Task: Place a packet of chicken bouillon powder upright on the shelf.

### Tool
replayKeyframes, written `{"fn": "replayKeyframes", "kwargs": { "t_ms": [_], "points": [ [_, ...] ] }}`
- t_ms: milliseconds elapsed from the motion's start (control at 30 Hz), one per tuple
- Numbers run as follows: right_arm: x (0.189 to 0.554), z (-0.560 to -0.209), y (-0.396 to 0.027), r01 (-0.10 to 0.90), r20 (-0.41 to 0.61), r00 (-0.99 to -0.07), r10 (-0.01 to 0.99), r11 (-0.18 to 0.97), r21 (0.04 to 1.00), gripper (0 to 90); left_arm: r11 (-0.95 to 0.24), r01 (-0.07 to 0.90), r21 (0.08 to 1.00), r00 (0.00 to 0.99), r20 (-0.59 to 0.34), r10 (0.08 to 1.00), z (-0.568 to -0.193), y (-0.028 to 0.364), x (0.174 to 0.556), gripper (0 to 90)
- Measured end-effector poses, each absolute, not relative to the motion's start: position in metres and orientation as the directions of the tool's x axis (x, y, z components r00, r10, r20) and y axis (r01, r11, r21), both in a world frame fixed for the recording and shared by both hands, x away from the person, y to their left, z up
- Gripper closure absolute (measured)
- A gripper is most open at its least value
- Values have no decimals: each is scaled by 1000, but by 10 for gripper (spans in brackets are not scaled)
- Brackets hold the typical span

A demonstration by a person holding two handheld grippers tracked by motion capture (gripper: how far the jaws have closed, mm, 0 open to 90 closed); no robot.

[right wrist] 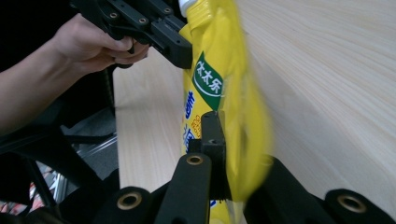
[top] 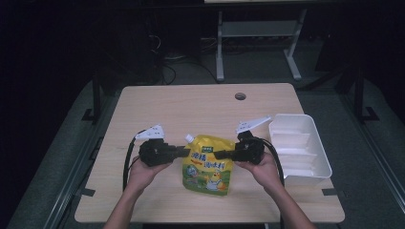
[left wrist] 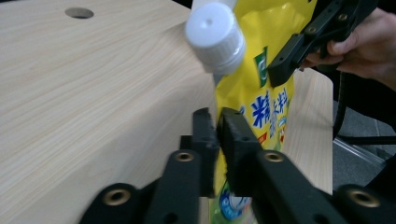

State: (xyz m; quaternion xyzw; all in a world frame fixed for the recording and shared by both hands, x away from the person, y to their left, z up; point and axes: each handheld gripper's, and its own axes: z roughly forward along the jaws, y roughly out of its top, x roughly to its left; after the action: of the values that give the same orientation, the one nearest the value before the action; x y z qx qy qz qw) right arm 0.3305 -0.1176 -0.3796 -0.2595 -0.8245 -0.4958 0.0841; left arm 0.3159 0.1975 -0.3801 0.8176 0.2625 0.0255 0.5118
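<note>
The pouch (right wrist: 219, 93) is cut off at the top and bottom edges in the right gripper view, and its right side is blurred there.

We see a light wooden table (top: 157, 100) with a round dark cable hole (top: 240, 96) near its far edge. A white rectangular plastic tray (top: 319, 162) sits at its right side. Beyond the table stands a pale metal frame (top: 220, 52) on the dark floor.
</note>
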Motion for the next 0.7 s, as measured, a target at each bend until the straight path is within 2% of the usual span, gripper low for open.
{"fn": "replayKeyframes", "kwargs": {
  "t_ms": [33,300,533,700],
  "points": [
    [330,-376,-117,506,394,-855,336,383,773,896,-353,384,853,864,-196,465,-380,200,313,761],
    [333,-361,-123,497,370,-861,349,418,760,897,-402,367,839,865,-149,479,-385,214,301,629],
    [334,-346,-130,477,336,-871,358,451,754,898,-447,370,814,853,-107,511,-401,229,291,561],
    [337,-323,-145,457,307,-879,364,464,759,897,-472,385,793,841,-90,534,-411,247,280,514]
  ]
}}
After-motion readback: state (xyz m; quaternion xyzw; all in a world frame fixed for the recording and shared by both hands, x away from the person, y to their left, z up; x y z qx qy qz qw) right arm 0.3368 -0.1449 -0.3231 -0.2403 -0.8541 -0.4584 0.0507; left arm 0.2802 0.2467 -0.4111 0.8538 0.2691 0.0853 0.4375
